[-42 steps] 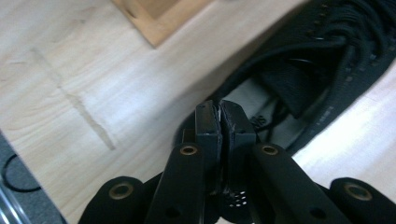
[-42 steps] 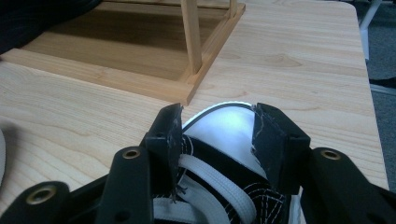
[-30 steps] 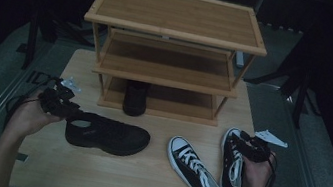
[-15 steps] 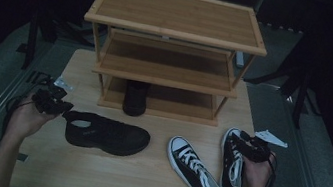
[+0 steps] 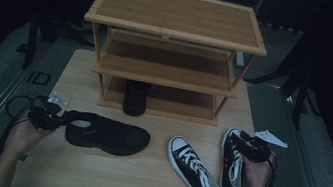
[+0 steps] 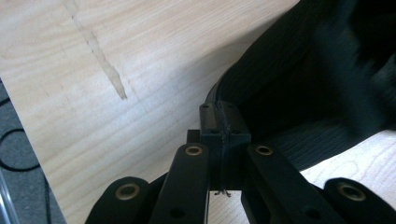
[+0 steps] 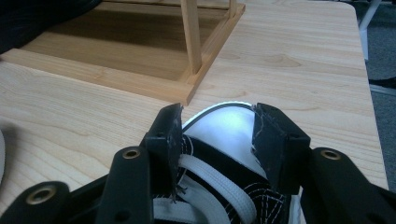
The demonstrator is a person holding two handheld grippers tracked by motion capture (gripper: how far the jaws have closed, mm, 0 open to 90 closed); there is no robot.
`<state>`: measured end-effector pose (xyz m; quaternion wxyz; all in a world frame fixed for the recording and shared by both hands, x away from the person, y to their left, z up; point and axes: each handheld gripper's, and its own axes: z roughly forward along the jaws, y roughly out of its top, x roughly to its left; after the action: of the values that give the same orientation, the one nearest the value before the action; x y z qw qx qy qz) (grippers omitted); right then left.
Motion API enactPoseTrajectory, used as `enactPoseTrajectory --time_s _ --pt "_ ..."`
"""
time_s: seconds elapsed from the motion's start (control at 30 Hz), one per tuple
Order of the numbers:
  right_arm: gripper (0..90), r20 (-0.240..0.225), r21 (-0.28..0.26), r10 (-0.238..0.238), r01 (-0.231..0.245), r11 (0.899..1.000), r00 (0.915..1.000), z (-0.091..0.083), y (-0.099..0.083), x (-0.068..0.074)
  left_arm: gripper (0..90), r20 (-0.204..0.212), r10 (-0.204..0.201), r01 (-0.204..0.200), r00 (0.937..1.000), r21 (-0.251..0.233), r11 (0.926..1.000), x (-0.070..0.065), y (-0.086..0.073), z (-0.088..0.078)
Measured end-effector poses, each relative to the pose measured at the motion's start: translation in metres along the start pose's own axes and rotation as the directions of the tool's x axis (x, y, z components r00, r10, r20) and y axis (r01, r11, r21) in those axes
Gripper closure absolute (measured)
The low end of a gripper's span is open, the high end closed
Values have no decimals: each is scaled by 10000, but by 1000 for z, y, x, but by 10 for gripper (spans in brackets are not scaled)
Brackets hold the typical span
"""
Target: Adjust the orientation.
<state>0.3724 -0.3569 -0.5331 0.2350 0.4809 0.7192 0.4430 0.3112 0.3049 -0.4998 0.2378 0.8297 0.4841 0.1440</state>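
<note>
A black low shoe (image 5: 107,135) lies on its sole at the left of the table, toe to the right. My left gripper (image 5: 63,118) is at its heel. In the left gripper view the jaws (image 6: 223,123) are pinched together on the thin heel rim of the black shoe (image 6: 289,93). At the right lie two black-and-white sneakers. My right gripper (image 5: 242,142) sits over the front of the outer sneaker (image 5: 233,172). In the right gripper view the jaws (image 7: 217,126) clasp that sneaker's white toe cap (image 7: 224,133) from both sides. The inner sneaker (image 5: 195,171) lies loose.
A three-tier wooden shoe rack (image 5: 177,14) stands at the back of the table (image 5: 91,172). One black shoe (image 5: 136,98) rests on its lowest shelf, toe toward me. The rack's base and leg (image 7: 194,51) stand just beyond the right gripper. Cables trail off the table's left side.
My left gripper has come down and nearer to me, onto the black shoe's heel, and its jaws have shut on the rim. The right hand and the sneakers have not moved.
</note>
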Motion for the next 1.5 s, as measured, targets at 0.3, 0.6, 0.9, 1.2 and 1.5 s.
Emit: enactPoseTrajectory --time_s 0.3,0.6,0.9,1.2,1.5 --pt "526 22 3 -8 8 10000 10000 0 0 0 900 553 331 -317 9979 -246 9992 -23 -8 -2" --pt "526 30 14 -26 26 10000 10000 0 0 0 900 1175 1420 -1394 9829 -299 9898 -66 -7 -2" --pt "526 32 21 -34 34 10000 10000 0 0 1 900 1959 2831 -2786 9389 -505 9591 -115 7 1" --pt "526 30 26 -46 46 10000 10000 0 0 1 900 2932 3502 -3352 8896 -1017 9366 -150 25 17" --pt "526 31 28 -48 48 10000 10000 0 0 1 900 3403 3886 -3638 8562 -1369 9214 -175 38 27"
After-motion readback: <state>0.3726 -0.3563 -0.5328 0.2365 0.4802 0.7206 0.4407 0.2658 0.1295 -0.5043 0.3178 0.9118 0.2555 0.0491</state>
